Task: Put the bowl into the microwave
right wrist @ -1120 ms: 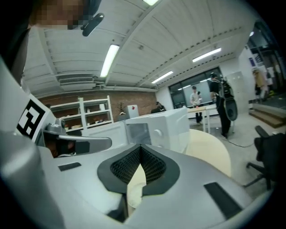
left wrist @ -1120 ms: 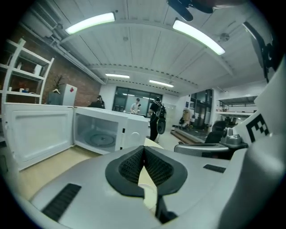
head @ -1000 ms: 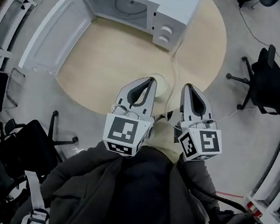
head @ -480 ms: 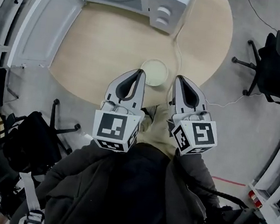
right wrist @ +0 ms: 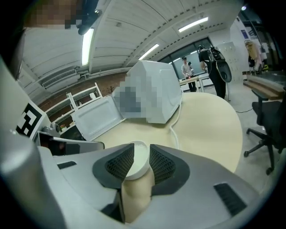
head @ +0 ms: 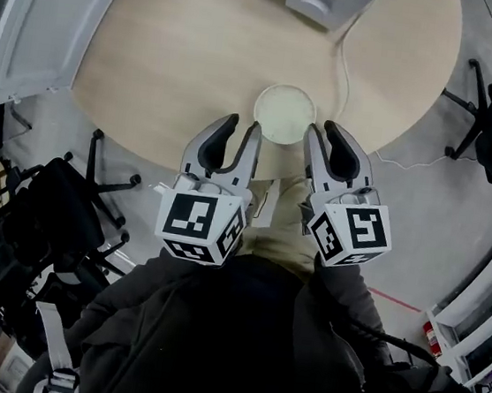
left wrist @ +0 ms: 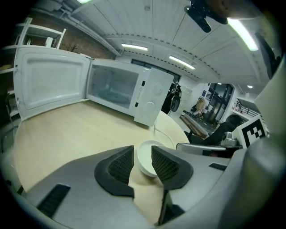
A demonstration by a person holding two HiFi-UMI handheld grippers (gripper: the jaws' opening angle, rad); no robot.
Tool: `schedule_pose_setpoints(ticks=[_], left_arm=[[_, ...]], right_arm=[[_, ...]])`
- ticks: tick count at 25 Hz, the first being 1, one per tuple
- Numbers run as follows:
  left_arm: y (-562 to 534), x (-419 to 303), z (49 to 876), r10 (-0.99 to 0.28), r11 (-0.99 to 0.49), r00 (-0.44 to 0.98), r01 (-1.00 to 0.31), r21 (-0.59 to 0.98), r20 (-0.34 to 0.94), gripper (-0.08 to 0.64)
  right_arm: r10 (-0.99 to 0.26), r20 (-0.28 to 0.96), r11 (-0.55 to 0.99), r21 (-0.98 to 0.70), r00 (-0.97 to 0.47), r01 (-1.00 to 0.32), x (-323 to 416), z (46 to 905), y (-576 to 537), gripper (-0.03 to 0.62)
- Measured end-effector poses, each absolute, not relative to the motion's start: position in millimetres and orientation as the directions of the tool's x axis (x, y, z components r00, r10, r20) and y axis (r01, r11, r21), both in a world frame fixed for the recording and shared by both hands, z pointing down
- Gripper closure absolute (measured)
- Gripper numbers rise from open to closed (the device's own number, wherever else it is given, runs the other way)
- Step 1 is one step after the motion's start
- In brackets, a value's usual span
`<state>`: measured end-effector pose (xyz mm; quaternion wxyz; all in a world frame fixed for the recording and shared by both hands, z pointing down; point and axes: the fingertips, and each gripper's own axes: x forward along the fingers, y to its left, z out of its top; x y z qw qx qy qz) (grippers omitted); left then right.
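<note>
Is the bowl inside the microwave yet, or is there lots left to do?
Not yet. Done: the microwave has its door open. In hand: both grippers hover by the white bowl on the table. The left gripper has just been opening its jaws, with nothing between them, and the right gripper is open too. Left: grip the bowl, carry it across and set it inside.

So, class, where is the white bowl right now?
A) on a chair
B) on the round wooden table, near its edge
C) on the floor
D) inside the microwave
B: the head view shows the bowl resting on the table close to its near edge, apart from the open microwave.
</note>
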<state>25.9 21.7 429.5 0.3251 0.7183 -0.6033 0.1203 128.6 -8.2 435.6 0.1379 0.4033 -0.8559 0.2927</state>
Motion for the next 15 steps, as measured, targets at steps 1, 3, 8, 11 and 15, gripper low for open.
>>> schedule_pose_setpoints(ticks=[1,3,8,11,15], left_arm=[[19,26,433,-0.785,-0.053,0.243,-0.942,0.330,0.569,0.443],[13,26,438,-0.784,-0.042,0.243,-0.939,0.342,0.571,0.443],[2,23,448,-0.778,-0.022,0.243,-0.932,0.362,0.579,0.443],[1,21,458,-0.767,-0.010,0.246,-0.928,0.372,0.593,0.443],[-2,24,470,-0.755,-0.009,0.263,-0.920,0.391,0.601,0.443]], right_arm=[[-0.604,0.477,0.502,-0.394,-0.638,-0.770,128,439,-12,0.497],[-0.589,0.484,0.501,-0.410,-0.647,-0.762,125,446,-17,0.497],[-0.551,0.520,0.494,-0.427,-0.653,-0.757,116,461,-21,0.497],[-0.537,0.538,0.487,-0.431,-0.650,-0.760,115,468,-22,0.497],[-0.529,0.530,0.494,-0.442,-0.663,-0.749,111,470,-23,0.497]])
